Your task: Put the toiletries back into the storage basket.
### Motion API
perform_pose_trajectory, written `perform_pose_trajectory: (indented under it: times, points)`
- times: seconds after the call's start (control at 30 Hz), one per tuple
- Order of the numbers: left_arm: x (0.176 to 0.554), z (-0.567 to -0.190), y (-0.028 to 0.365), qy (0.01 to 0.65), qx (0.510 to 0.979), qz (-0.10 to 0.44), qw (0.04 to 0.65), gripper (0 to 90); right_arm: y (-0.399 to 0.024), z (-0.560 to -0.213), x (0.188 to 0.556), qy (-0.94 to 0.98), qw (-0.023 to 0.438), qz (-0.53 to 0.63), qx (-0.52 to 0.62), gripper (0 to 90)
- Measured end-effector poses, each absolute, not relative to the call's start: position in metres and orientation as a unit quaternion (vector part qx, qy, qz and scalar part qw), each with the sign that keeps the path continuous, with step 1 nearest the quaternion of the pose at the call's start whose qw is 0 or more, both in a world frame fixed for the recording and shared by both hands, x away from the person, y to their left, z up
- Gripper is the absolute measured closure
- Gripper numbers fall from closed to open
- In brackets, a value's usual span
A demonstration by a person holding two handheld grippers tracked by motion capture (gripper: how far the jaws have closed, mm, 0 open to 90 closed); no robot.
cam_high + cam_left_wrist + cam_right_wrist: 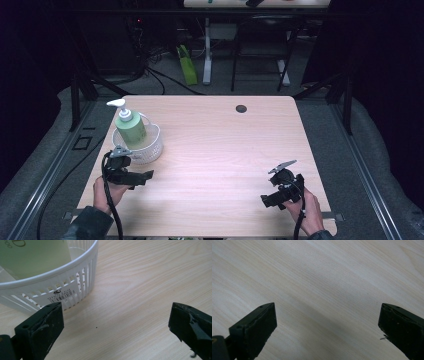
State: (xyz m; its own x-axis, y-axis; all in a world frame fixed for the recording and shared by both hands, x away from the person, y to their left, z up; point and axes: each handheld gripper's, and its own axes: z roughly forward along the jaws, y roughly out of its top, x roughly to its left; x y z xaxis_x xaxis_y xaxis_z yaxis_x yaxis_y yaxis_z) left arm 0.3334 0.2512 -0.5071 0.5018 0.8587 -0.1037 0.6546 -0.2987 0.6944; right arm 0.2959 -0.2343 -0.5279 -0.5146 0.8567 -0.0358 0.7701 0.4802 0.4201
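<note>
Gaping wide, the jaws of the left gripper (145,176) hold nothing — bare wood lies between them in the left gripper view. Right gripper (266,200): jaws equally wide apart, nothing held, plain table (324,282) grain beneath. Left gripper sits low at the near-left of the table, just beside the white slatted basket (75,277), not touching it; a barcode label faces the camera. Green pump bottle (130,126) stands upright inside the basket — white pump head pointing left. Right gripper rests near the table's near-right corner, well apart from the basket.
</note>
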Motion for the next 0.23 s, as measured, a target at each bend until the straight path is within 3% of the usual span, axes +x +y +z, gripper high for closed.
perform_pose_trajectory:
  times: [0.23]
  points:
    - [0.3360, -0.5074, 0.2507, 0.478, 0.794, 0.146, 0.346, 0.0, -0.2374, -0.5287, 0.2957, 0.850, 0.118, 0.181, 0.480, 1.5]
